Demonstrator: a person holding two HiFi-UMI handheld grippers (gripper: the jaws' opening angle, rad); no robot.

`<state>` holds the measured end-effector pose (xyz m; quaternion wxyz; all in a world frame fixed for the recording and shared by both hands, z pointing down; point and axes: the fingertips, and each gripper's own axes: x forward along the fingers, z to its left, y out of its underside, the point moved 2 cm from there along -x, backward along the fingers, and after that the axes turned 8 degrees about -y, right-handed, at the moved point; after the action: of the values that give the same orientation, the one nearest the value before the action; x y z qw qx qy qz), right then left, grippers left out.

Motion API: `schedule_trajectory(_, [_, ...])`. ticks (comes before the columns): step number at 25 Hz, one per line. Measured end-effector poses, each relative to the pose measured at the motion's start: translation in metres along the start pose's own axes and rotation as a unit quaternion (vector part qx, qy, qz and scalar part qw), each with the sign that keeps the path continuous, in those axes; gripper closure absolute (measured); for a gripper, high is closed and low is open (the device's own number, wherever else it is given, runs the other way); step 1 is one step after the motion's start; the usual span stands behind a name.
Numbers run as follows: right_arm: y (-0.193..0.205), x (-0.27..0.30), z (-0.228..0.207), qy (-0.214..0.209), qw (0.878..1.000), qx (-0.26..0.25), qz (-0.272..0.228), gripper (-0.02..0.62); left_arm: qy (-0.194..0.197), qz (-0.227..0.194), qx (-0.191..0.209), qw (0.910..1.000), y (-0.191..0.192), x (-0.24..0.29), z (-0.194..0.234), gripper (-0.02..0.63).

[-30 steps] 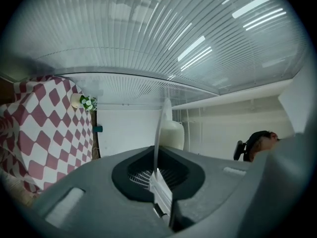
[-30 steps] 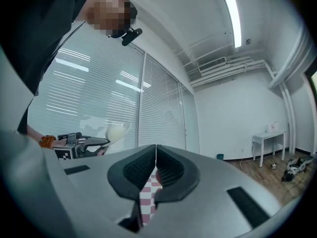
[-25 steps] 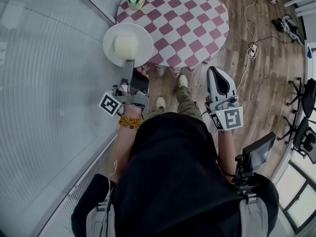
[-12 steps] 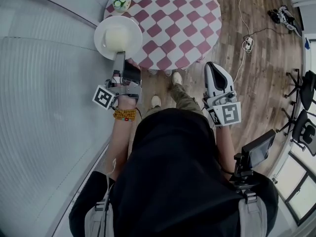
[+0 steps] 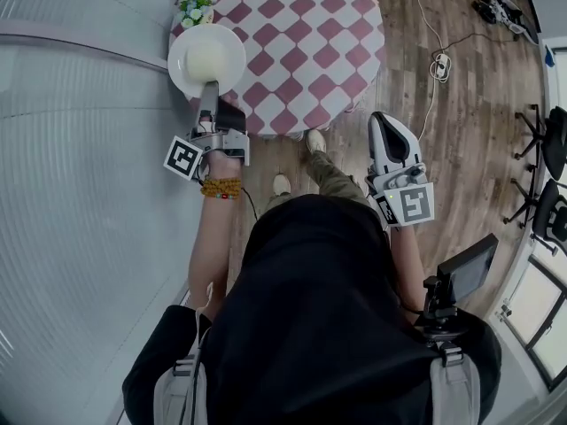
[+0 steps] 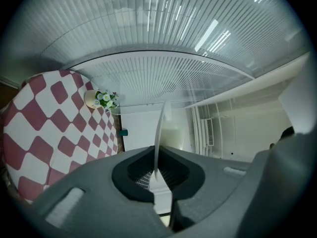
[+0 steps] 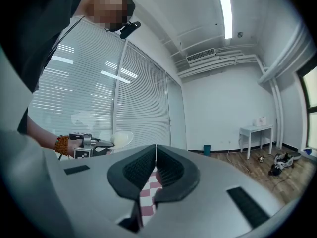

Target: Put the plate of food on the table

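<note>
Red-and-white checks cover the round table [image 5: 301, 51]. The person's left arm reaches forward, and the left gripper [image 5: 209, 91] is clamped on the rim of the white plate [image 5: 180, 69] of pale food [image 5: 205, 57] at the table's near edge. It possibly hovers rather than rests there. The right gripper [image 5: 383, 124] is held level by the hip, jaws pressed together on nothing.

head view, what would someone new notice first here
The round red-and-white checked table fills the top, a flower pot at its far edge. The left gripper pinches the rim of a white plate of pale food over the table's left edge; the right gripper is shut, empty.
</note>
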<state>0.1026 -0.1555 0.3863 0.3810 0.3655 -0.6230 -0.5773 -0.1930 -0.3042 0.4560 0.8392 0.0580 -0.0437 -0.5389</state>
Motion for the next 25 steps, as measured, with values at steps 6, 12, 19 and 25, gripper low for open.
schedule_trajectory(6, [0.009,-0.009,-0.014,0.011,1.000,0.006,0.011,0.584,-0.058,0.013,-0.002,0.9982,0.008,0.034,0.042,0.586])
schedule_trajectory(12, [0.018,-0.019,-0.034,0.030,0.999,0.012,0.023,0.584,-0.112,0.021,-0.009,0.9935,0.020,0.063,0.089,0.586])
schedule_trajectory(19, [0.028,-0.024,-0.058,0.045,0.998,0.019,0.040,0.584,-0.157,0.029,-0.016,0.9870,0.043,0.100,0.136,0.586])
schedule_trajectory(25, [0.041,-0.029,-0.080,0.061,0.996,0.025,0.057,0.583,-0.179,0.034,-0.016,0.9831,0.056,0.127,0.165,0.586])
